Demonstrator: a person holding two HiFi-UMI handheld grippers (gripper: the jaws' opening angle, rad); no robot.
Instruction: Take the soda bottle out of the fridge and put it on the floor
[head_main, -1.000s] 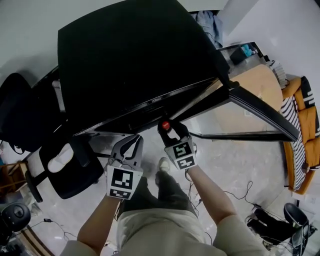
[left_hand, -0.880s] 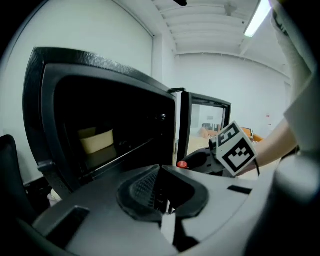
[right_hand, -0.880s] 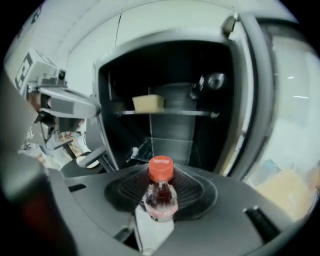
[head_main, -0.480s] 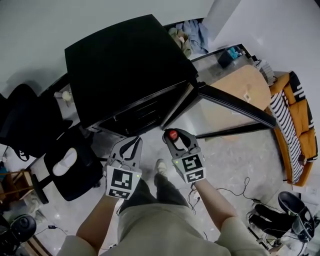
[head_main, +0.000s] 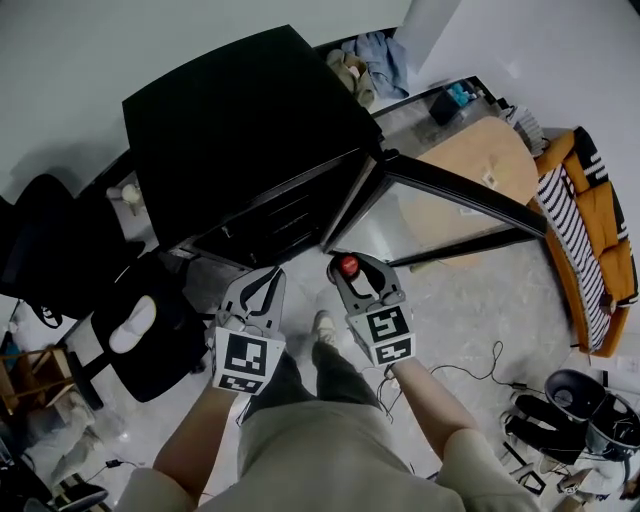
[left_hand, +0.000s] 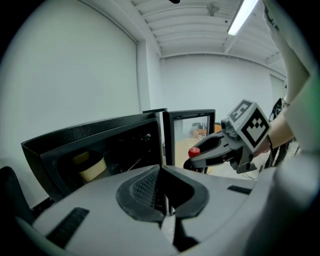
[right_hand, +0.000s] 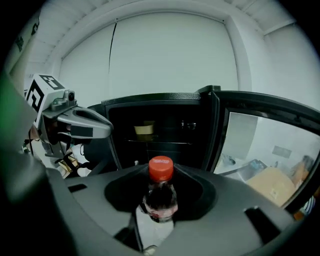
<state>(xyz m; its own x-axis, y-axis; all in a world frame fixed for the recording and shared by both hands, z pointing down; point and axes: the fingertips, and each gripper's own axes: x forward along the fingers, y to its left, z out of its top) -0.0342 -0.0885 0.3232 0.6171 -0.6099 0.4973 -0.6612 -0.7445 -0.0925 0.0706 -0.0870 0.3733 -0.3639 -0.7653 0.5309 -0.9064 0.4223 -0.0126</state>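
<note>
Head view: right gripper (head_main: 352, 265) grips soda bottle (right_hand: 160, 190) near edge of open fridge door (head_main: 460, 189); left gripper (head_main: 262, 286) closed, empty.

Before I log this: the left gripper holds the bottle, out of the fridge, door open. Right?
No. The right gripper holds the bottle, as the right gripper view shows; the left gripper is shut, empty. The fridge door is open.

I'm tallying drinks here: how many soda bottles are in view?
1. The soda bottle, red-capped, is held in the right gripper, in front of the open fridge. The fridge's dark shelves could hide others.
</note>
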